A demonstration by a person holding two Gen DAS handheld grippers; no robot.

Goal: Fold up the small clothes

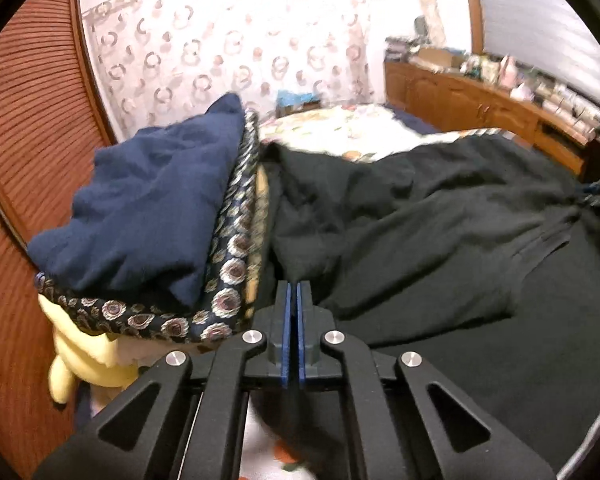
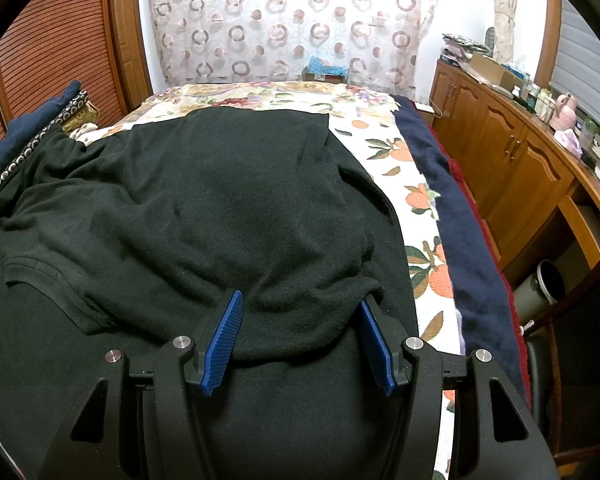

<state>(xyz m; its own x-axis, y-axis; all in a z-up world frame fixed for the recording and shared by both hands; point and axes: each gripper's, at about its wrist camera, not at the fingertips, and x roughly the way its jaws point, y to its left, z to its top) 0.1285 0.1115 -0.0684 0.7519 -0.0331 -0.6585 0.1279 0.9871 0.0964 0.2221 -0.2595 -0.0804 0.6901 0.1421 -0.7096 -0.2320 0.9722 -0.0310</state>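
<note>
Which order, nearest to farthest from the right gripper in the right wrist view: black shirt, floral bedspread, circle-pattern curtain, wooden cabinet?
From the right gripper:
1. black shirt, a fold of it between the open fingers.
2. floral bedspread, under the shirt, bare strip to the right.
3. wooden cabinet, right, beyond the bed edge.
4. circle-pattern curtain, at the far wall past the bed's end.

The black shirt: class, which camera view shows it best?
The right wrist view: the black shirt lies spread across the flowered bedspread, its sleeve and edges visible. The left wrist view shows only a blurred, crumpled part beside a clothes pile.
</note>
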